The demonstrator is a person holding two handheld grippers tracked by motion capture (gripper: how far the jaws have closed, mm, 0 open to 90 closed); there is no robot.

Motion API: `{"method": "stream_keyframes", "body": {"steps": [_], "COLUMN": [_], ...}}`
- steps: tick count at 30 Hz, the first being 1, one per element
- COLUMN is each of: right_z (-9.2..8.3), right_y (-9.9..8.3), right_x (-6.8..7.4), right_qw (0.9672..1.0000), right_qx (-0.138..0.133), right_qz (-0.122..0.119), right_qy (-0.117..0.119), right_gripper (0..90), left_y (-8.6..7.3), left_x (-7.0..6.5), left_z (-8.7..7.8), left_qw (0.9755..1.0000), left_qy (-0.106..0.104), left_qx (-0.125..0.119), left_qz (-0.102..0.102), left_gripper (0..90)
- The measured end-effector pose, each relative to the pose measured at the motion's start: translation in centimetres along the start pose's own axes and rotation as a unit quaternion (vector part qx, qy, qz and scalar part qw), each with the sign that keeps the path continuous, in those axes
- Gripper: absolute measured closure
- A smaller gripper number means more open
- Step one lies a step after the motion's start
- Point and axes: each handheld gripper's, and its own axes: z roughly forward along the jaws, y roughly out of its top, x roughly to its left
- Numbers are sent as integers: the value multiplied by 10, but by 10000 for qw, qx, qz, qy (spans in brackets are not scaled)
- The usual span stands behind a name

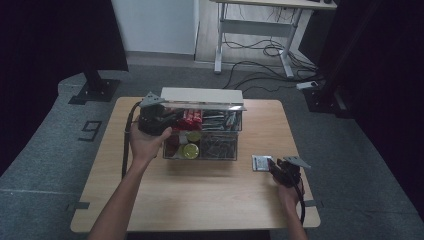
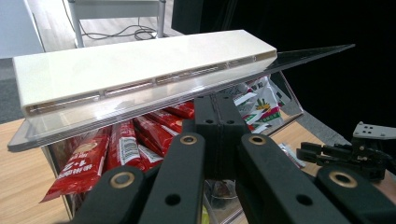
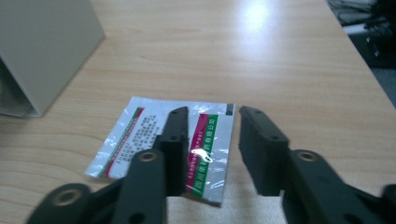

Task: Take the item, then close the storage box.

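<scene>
One silver sachet (image 3: 164, 145) lies flat on the bench (image 1: 210, 200), right of the clear box (image 1: 202, 135); the right tongs (image 3: 212, 140) stand apart over the sachet; the left tongs (image 2: 219, 116), together, sit at the box's left end under its lid (image 2: 140, 79)

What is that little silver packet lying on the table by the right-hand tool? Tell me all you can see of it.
The silver packet is a flat, shiny foil sachet, roughly square, with red and green stripes and small print too fine to read. It lies flat on the wooden table, apart from the clear box. The right gripper hangs just above it with jaws apart, one jaw over its middle; no pad presses on it.
</scene>
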Motion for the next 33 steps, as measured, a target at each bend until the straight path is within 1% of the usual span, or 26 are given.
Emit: {"method": "stream_keyframes", "body": {"steps": [2, 6, 12, 16, 24, 30, 33], "right_z": [-2, -6, -11, -12, -15, -17, -17], "right_y": [1, 2, 5, 5, 6, 7, 7], "right_x": [1, 3, 7, 8, 11, 14, 16], "right_qw": [10000, 9997, 9986, 9977, 9970, 9966, 9966], "right_qx": [-72, -199, -348, -366, -411, -435, -407], "right_qz": [-26, 14, 105, 170, 181, 132, 97], "right_qy": [28, 140, 397, 536, 624, 680, 713], "right_gripper": [554, 544, 537, 537, 540, 544, 544], "left_y": [0, 0, -1, -1, -4, -7, -8], "left_x": [0, 0, 0, 0, 0, 0, 0], "left_z": [0, 0, 0, 0, 0, 0, 0], "left_qw": [10000, 10000, 10000, 10000, 10000, 10000, 10000], "left_qy": [7, 2, 3, 1, -12, -24, -32], "left_qx": [-1, -3, -7, -7, -6, 6, 15], "left_qz": [1, -6, -11, -15, -35, -37, -42], "left_gripper": [900, 900, 900, 900, 900, 900, 900]}}
